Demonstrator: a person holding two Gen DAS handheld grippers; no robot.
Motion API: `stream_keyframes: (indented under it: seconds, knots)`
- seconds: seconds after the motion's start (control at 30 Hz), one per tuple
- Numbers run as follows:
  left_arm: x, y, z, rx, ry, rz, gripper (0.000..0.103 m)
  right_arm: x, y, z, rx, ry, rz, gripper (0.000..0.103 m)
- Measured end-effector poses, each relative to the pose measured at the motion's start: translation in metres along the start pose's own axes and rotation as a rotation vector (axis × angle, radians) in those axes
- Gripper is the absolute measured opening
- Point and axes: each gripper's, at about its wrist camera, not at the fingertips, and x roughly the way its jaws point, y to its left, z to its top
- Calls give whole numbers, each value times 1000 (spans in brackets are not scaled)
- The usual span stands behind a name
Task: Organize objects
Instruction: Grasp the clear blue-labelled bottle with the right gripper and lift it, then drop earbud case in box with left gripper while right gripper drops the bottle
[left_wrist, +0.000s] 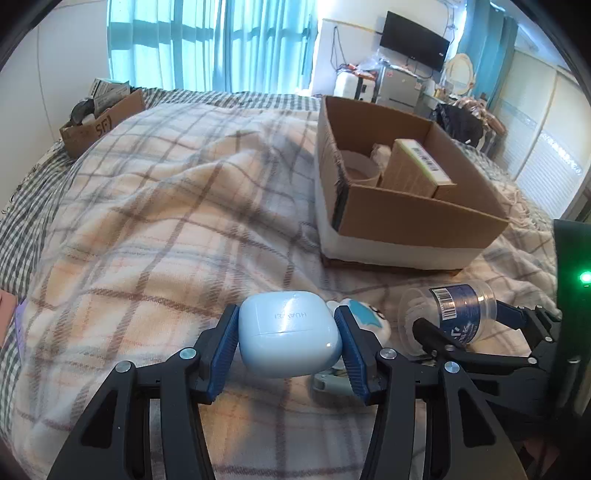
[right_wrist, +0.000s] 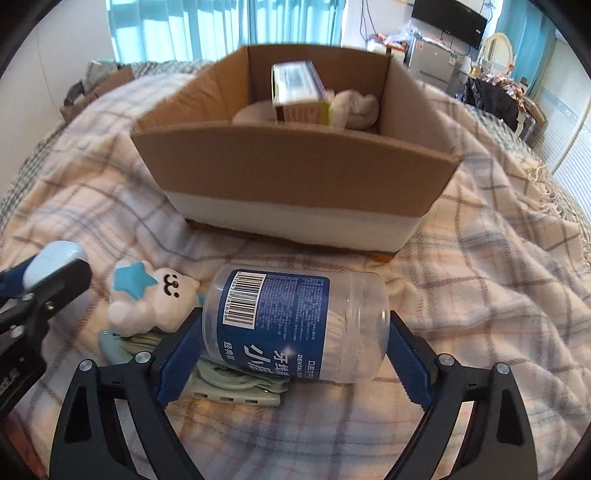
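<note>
Near 6 o'clock: left gripper (left_wrist: 288, 338) clenched on case (left_wrist: 290, 334); right gripper (right_wrist: 295, 341) straddling jar (right_wrist: 295, 325), not yet clamped — could roll.

Glossy pale-blue plastic earbud case (left_wrist: 290, 334), smooth; clear plastic jar (right_wrist: 295, 325) with a shiny paper label; matt corrugated cardboard box (right_wrist: 295, 173); soft woven plaid blanket (left_wrist: 147, 221); ribbed blue gripper pads (right_wrist: 412, 363)
</note>
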Motion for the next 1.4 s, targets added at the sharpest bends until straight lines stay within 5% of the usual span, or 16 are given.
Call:
stream_keyframes:
  seconds: [0.5,0.8,1.1,1.4]
  knots:
    - [-54,-32,21,16,-82,-41,53,-129,-40,-5,-18,-256,116,92]
    - [-75,-69,85,103,-166,-117,53,-193,-72,51,-24,-423,115,91]
    - [-37,-85,145,134,-181,-134,53,-178,-74,132,-39,-460,135,91]
    - [23,-82,175,128,-147,-132,53,-110,-66,190,-69,-401,117,91]
